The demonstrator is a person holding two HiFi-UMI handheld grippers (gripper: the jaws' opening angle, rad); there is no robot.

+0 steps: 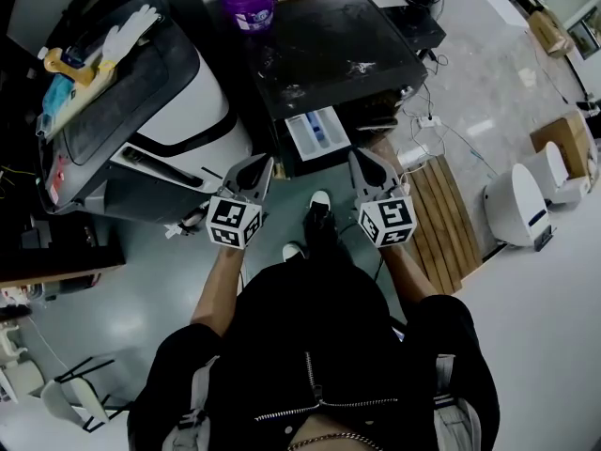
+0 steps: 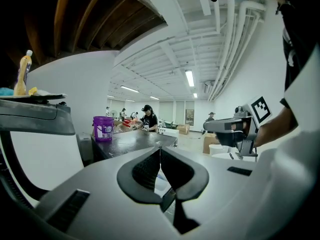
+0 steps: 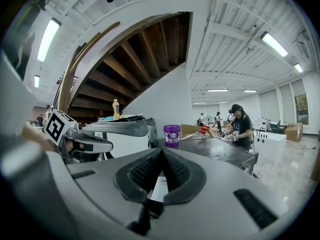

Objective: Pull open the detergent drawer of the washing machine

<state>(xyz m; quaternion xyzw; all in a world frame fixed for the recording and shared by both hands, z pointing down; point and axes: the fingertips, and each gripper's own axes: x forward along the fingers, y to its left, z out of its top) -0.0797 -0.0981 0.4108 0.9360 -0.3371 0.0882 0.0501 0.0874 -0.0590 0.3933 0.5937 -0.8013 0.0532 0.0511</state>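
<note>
The black washing machine (image 1: 329, 50) stands ahead of me, and its white detergent drawer (image 1: 317, 132) with a blue compartment sticks out of the front. In the head view my left gripper (image 1: 266, 163) hovers just left of the drawer, shut with nothing between its jaws. My right gripper (image 1: 356, 156) hovers just right of it, also shut and empty. Neither touches the drawer. In the left gripper view the left gripper (image 2: 160, 148) has its pads together, with the drawer (image 2: 163, 186) showing below them. In the right gripper view the right gripper (image 3: 162, 151) looks the same, above the drawer (image 3: 159, 188).
A purple bucket (image 1: 250, 5) sits on the machine's top. A large white and black machine (image 1: 141, 111) stands to the left. At the right are a wooden pallet (image 1: 446, 205), cables, a white appliance (image 1: 516, 205) and a cardboard box (image 1: 563, 139). People work at the far back.
</note>
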